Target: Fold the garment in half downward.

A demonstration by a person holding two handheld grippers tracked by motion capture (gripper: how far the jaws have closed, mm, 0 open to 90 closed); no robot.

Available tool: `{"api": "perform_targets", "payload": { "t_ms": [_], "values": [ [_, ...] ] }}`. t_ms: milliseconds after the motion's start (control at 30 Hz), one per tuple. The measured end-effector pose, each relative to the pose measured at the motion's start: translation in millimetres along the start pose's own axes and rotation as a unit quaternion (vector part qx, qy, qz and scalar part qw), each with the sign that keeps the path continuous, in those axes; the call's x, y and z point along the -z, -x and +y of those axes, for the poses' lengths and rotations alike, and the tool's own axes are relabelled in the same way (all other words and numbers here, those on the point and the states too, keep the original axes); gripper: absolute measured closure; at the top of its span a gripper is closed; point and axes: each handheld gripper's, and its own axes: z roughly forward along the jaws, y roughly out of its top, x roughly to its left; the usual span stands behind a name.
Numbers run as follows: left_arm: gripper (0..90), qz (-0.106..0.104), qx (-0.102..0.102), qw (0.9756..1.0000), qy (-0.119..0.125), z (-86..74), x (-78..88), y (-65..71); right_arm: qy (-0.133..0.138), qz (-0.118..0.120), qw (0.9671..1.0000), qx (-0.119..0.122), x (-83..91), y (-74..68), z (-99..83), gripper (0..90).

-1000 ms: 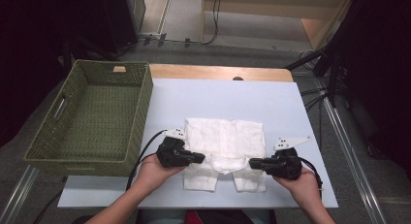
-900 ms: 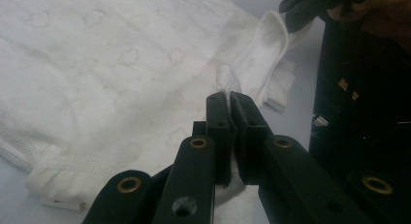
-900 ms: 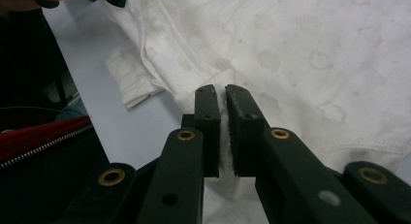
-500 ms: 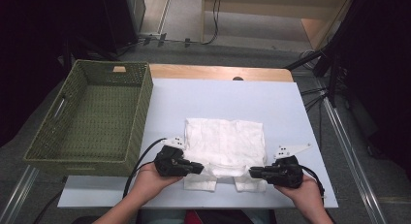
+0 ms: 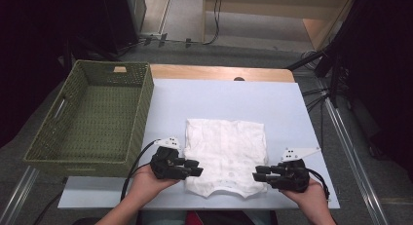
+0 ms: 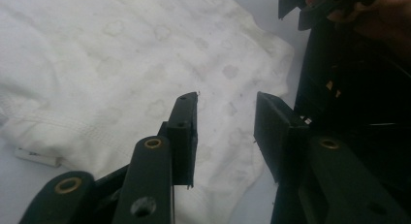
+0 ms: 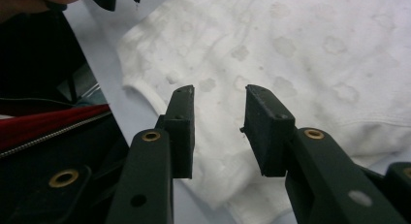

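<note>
While both hands rest at the near edge of the tabletop [image 5: 292,103], one white folded garment [image 5: 226,154] lies flat on it, between two hand-held grippers. One woven green basket [image 5: 90,118] stands at about nine o'clock from the garment, its near corner just beside the left hand-held gripper [image 5: 195,167]. That gripper sits at the garment's seven o'clock corner, its jaws pointing toward three o'clock; they have just been opening and stand apart, with nothing pinched, the cloth lying under them. The right hand-held gripper [image 5: 259,172] sits at the garment's five o'clock corner, pointing toward nine o'clock; its jaws have also just been opening and are parted over the hem, gripping nothing. The garment lies spread, printed with faint flower shapes.
</note>
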Motion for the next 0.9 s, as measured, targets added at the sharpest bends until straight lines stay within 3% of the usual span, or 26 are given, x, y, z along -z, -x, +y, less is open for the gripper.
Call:
{"api": "perform_targets", "payload": {
  "t_ms": [167, 500, 900],
  "values": [
    [54.5, 0.019, 0.003, 0.9998, 0.005, 0.3, 2.2, -4.4, -0.003, -0.013, 0.9999, -0.001, -1.8, 5.4, -0.1, 59.7],
    [38.9, 0.066, 0.01, 0.9977, 0.012, 1.1, -3.2, -16.4, 0.011, -0.039, 0.9992, -0.004, -4.8, 16.6, -0.4, 44.6],
    [35.7, 0.103, -0.008, 0.9946, 0.014, 7.8, -12.8, -26.4, 0.035, -0.058, 0.9974, -0.022, -8.0, 33.0, 1.6, 32.7]
  ]
}}
